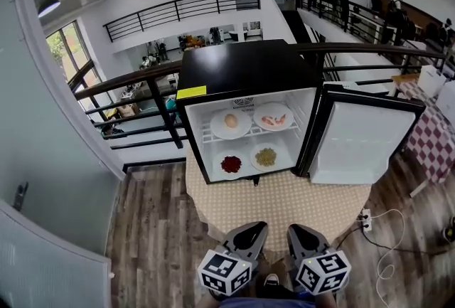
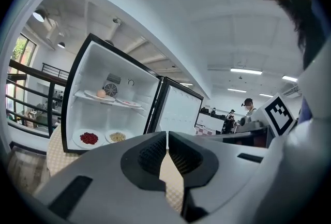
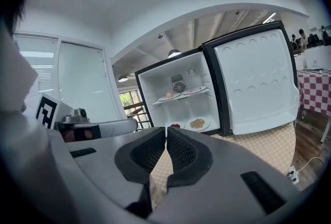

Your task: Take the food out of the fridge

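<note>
A small black fridge [image 1: 242, 72] stands on a round table [image 1: 284, 207] with its door [image 1: 362, 141] swung open to the right. On the wire shelf sit a plate with an egg-like food [image 1: 231, 121] and a plate with pink pieces [image 1: 274, 118]. Below lie a plate of red food [image 1: 231, 164] and a plate of yellowish food [image 1: 266, 156]. My left gripper [image 1: 250, 228] and right gripper [image 1: 298, 230] hover side by side at the table's near edge, well short of the fridge. Both are shut with nothing between the jaws [image 2: 167, 135] [image 3: 166, 130].
The table wears a beige patterned cloth [image 1: 298, 200]. A white power strip and cable [image 1: 367, 220] lie on the wood floor at right. A red-checked table [image 1: 430, 136] stands far right. A black railing [image 1: 135, 86] runs behind the fridge, and a grey wall [image 1: 50, 178] is at left.
</note>
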`<state>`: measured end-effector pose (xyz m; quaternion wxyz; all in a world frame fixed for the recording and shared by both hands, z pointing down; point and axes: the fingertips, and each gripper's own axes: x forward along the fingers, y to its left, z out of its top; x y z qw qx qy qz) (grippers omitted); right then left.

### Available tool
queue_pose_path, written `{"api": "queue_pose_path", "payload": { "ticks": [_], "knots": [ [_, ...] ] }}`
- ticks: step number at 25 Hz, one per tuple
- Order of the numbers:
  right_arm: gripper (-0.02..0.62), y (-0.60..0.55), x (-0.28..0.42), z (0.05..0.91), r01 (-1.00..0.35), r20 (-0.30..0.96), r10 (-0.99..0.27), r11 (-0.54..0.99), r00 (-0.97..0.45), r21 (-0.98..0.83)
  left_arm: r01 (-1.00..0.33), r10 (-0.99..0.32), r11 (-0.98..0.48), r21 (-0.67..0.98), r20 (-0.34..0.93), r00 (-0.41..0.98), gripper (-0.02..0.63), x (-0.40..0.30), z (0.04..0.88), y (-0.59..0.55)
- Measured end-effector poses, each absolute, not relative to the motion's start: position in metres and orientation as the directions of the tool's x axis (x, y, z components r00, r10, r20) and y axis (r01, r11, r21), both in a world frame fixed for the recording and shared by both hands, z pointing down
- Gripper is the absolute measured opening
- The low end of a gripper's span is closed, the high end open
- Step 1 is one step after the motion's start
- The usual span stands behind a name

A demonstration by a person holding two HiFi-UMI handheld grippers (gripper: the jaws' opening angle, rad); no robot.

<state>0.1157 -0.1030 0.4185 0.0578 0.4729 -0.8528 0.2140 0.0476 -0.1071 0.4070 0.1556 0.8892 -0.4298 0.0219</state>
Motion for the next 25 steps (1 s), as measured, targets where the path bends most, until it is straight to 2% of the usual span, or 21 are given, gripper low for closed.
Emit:
{"api": "queue_pose_path", "payload": {
  "ticks": [9,18,25],
  "knots": [
    [0.025,-0.143,0.132,0.434,-0.786,0.307,-0.731,0.504,-0.609,-0.358,-0.819,-0.785,-0.535,0.208,0.236,0.573,0.017,0.068,0.427,-0.138],
    [0.025,-0.165,0.107,0.464,-0.754,0.366,-0.663,0.524,-0.653,-0.395,-0.866,-0.803,-0.44,0.236,0.328,0.497,0.017,0.031,0.469,-0.158],
    [0.025,-0.219,0.097,0.493,-0.795,0.41,-0.687,0.456,-0.6,-0.4,-0.822,-0.747,-0.533,0.202,0.343,0.569,0.017,0.016,0.494,-0.214]
  ]
}}
